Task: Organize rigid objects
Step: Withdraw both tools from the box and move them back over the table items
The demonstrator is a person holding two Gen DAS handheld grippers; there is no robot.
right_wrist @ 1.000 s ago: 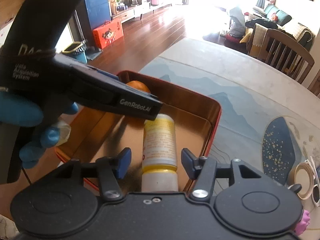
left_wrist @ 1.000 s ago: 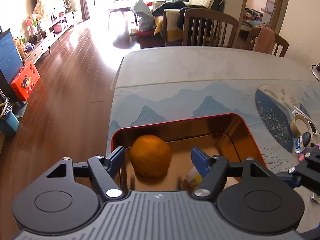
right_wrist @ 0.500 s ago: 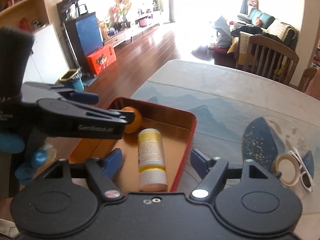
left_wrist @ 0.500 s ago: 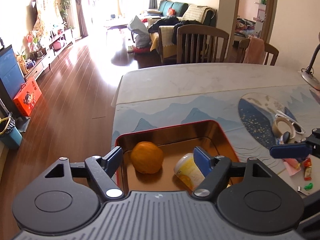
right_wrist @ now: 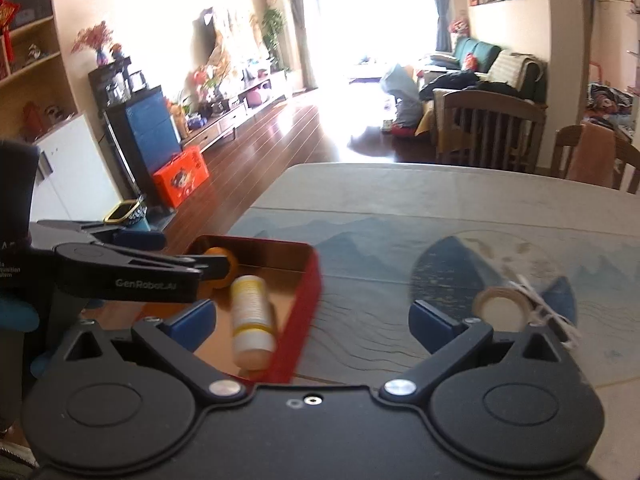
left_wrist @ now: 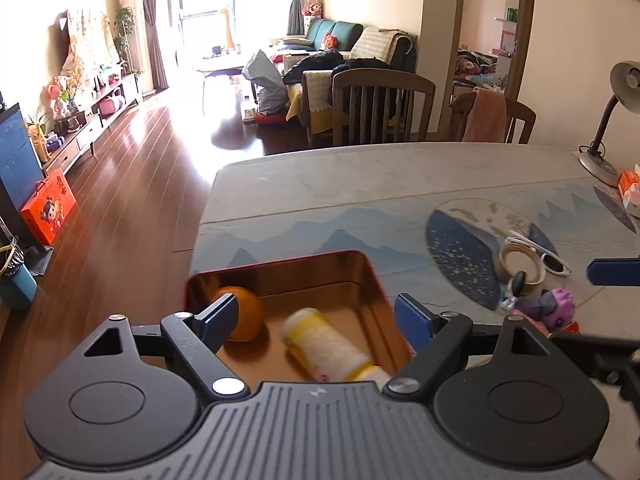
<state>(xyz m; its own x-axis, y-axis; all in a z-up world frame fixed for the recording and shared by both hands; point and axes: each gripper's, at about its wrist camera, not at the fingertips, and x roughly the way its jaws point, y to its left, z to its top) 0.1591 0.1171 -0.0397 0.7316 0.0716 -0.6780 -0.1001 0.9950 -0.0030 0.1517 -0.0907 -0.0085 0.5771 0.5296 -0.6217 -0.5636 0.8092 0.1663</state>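
Note:
A red tin tray [left_wrist: 280,260] with a gold inside sits at the table's near left corner. In it lie an orange [left_wrist: 246,318] and a yellow-and-white bottle [left_wrist: 332,344] on its side. My left gripper [left_wrist: 316,316] hovers above the tray, its jaws opening with nothing between the pads. In the right wrist view, the right gripper [right_wrist: 314,320] hangs over the tray's red wall [right_wrist: 308,312], its jaws opening wide and holding nothing. The bottle [right_wrist: 252,316] lies just inside its left finger. The left gripper's fingers partly hide the orange [right_wrist: 224,264].
A tape roll [left_wrist: 520,268], white sunglasses [left_wrist: 554,262] and a purple toy [left_wrist: 556,308] lie right of the tray. A desk lamp [left_wrist: 616,120] and an orange pack [left_wrist: 630,184] stand at the far right. Chairs line the far table edge; the floor drops off to the left.
Both grippers rose and drew back from the tray while their jaws spread wider. The right gripper swung right, leaving the bottle lying in the tray. The orange stayed put.

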